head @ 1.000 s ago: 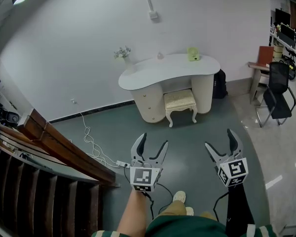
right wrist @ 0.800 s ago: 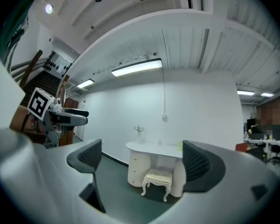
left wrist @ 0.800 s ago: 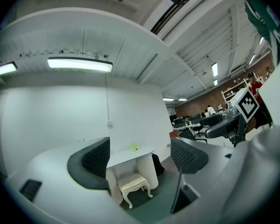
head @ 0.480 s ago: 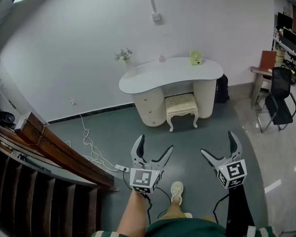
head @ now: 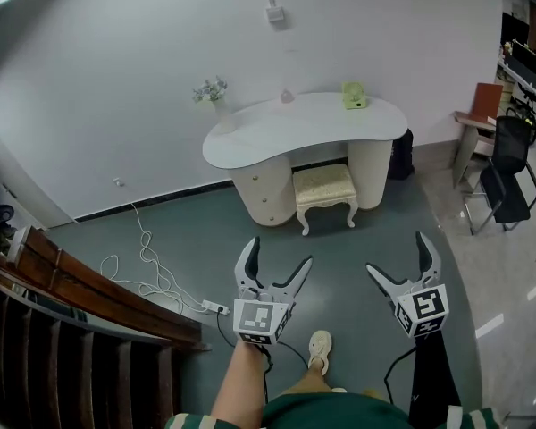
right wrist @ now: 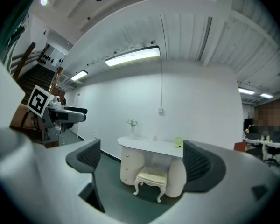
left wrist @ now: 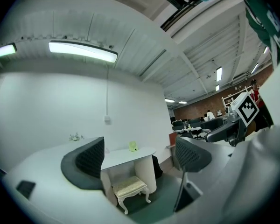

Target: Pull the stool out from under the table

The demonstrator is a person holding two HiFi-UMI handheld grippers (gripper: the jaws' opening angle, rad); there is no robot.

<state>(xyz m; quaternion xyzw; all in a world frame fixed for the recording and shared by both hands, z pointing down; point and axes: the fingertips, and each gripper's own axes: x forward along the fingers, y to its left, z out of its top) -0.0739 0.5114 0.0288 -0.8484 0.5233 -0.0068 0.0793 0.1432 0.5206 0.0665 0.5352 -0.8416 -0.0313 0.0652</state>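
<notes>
Approach step: left tool [head: 279,250] and right tool [head: 397,253] are held spread and empty, jaws just opened. Stool [head: 323,184] under bench [head: 250,141] is well ahead and must be reached next.

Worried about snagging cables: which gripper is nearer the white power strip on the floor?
Left. The left gripper hovers just right of the power strip; the right gripper is farther right, past the shoe.

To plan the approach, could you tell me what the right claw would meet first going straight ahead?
The right claw would likely meet the stool under the table first; the floor between looks free.
</notes>
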